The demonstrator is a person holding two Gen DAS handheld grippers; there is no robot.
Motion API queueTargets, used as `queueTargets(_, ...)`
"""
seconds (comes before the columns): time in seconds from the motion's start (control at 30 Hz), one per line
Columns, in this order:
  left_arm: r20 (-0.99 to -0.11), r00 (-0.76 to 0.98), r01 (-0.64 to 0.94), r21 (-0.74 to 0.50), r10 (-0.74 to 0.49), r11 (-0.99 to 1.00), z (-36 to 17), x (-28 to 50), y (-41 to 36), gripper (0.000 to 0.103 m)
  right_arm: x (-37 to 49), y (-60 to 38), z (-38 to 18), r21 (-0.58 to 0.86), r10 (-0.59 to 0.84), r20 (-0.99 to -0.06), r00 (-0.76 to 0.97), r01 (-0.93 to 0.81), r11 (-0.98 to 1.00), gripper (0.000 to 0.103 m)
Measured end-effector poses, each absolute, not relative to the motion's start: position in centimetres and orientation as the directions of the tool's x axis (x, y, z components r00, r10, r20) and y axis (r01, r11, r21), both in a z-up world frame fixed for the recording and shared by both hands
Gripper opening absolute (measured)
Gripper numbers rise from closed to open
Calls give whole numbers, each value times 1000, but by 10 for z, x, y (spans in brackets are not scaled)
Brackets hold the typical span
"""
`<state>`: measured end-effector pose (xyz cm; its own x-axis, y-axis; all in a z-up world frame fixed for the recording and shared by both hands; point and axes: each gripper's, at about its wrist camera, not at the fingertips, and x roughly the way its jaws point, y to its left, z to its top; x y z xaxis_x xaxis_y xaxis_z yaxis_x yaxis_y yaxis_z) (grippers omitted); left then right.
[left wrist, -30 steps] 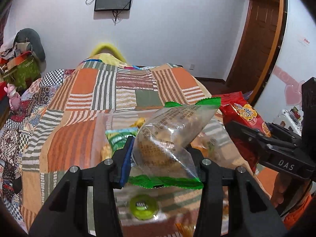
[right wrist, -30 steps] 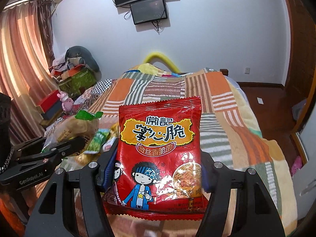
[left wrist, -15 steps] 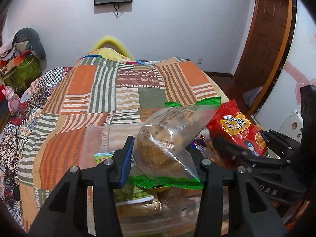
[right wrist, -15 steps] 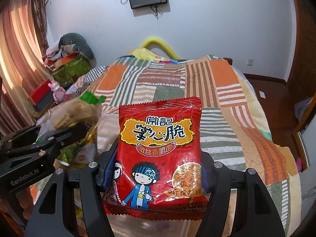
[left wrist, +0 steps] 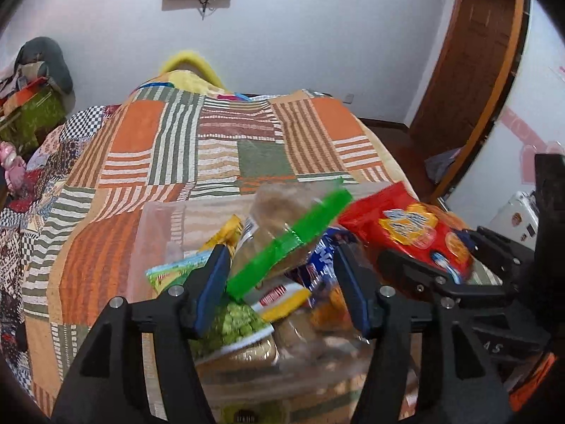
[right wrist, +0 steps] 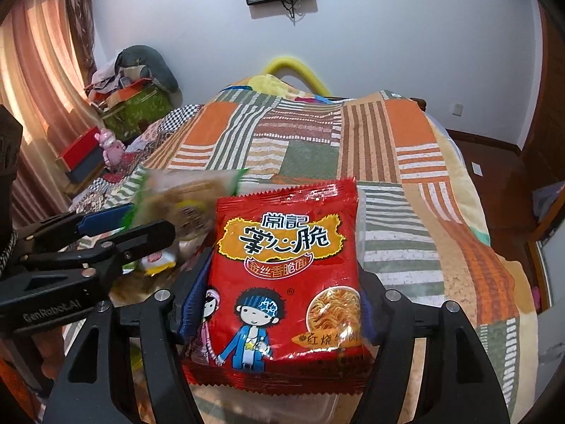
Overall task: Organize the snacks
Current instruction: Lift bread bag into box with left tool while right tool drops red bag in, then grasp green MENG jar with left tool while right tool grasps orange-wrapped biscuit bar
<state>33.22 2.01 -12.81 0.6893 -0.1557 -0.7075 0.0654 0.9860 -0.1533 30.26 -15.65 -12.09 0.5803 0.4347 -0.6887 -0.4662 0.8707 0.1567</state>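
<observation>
The clear green-edged packet (left wrist: pixel 293 226) was blurred in both views, its print unreadable. The clear bin (left wrist: pixel 155 243) was largely hidden by snacks and cut off at the lower edge. The red noodle packet (right wrist: pixel 287 282) hid the right gripper's (right wrist: pixel 282 304) fingertips.

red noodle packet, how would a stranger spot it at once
On the patchwork quilt, find the clear plastic bin of snacks. Over it the right gripper clamps a flat red noodle packet, the only one with yellow-framed Chinese lettering and two cartoon children.
</observation>
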Motion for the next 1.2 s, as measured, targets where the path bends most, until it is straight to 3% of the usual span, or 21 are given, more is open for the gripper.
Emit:
queueTargets(0.47,-668,733,108,-73,-129,991,-96,249,23,70,254,-178,-107,170,467,-664,584,-490,855,75)
queueTargets(1.03,-767,632,35,-114,-111,993,-155,182,62,71,199,-146,-172,213,489,-783,385,-573,792,76)
queueTargets(1.2,-786,606,29,-132,-122,991,-169,176,65,71,196,-137,-181,168,460,-805,375,-599,783,76)
